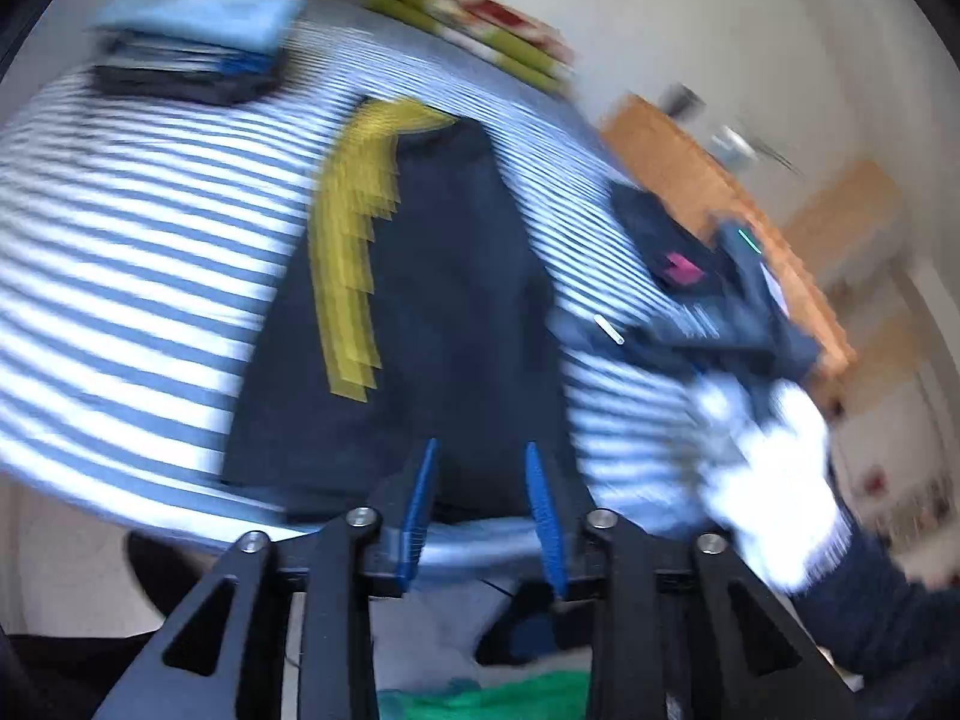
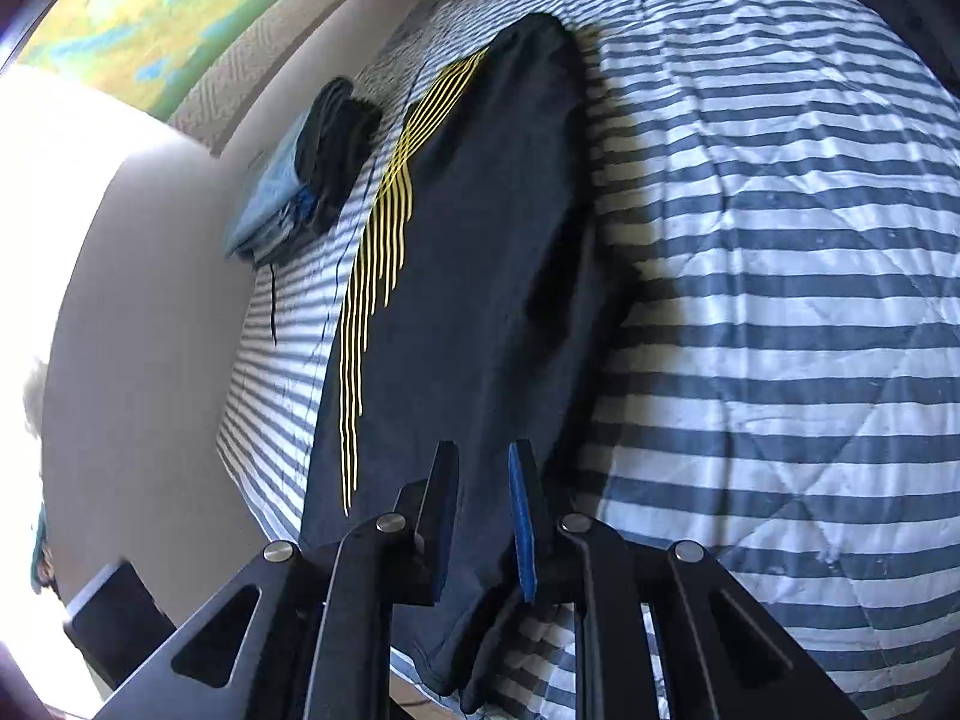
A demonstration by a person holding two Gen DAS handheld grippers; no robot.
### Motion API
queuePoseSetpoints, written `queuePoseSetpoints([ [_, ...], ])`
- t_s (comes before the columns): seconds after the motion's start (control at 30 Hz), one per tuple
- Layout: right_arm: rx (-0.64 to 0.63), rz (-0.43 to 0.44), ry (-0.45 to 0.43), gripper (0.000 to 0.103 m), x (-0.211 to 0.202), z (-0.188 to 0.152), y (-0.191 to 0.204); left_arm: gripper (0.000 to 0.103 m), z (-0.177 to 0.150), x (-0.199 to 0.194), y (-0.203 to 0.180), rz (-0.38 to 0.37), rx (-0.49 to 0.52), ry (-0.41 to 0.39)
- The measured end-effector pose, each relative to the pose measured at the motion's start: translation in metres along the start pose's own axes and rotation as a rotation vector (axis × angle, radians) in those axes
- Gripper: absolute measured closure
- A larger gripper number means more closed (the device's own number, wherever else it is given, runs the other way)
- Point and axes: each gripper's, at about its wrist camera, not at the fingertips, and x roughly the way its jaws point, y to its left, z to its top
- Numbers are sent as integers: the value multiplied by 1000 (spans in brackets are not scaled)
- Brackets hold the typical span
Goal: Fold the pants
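Observation:
Dark navy pants point(image 1: 432, 300) with yellow stripes down one side lie flat along the striped bed, also seen in the right wrist view as pants point(image 2: 480, 252). My left gripper point(image 1: 483, 483) is open just above the near end of the pants, with nothing between its blue pads; this view is motion-blurred. My right gripper point(image 2: 483, 498) hovers over the near end of the pants with a narrow gap between its fingers, and the cloth behind the gap looks flat. In the left wrist view the right gripper point(image 1: 714, 312) shows to the right of the pants, held by a white-gloved hand point(image 1: 774, 450).
A stack of folded clothes point(image 1: 192, 42), light blue on top, sits at the bed's far side, also visible as a stack point(image 2: 300, 180) by the wall. A green and red folded blanket point(image 1: 474, 18) lies at the head. Wooden furniture point(image 1: 690, 180) stands right of the striped quilt point(image 2: 780, 300).

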Motion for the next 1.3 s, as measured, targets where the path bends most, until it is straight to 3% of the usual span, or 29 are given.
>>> queuePoseSetpoints([
  [0.07, -53, -52, 39, 87, 8, -12, 14, 66, 9, -4, 33, 77, -60, -8],
  [0.13, -90, -58, 71, 85, 10, -26, 22, 65, 13, 3, 58, 83, -109, 42],
  [0.23, -104, -58, 106, 72, 4, -45, 26, 65, 12, 15, 74, 76, -134, 92],
  [0.3, -83, -38, 127, 71, -2, -54, 21, 65, 10, 19, 81, 56, -144, 100],
  [0.6, -27, -6, 162, 71, 8, -61, 22, 65, 7, 28, 85, 59, -155, 98],
  [0.9, -69, -34, 140, 71, -3, -70, 37, 67, 7, 33, 87, 63, -145, 121],
  [1.0, -124, -102, 148, 71, 0, -73, 51, 67, 8, 36, 84, 59, -140, 124],
  [1.07, -110, -152, 163, 71, 8, -73, 45, 72, 8, 37, 81, 61, -128, 130],
  [1.13, -62, -162, 186, 71, 14, -73, 31, 84, 8, 38, 80, 62, -115, 136],
  [1.3, -5, -77, 209, 71, 19, -74, 19, 98, 8, 39, 73, 67, -80, 140],
])
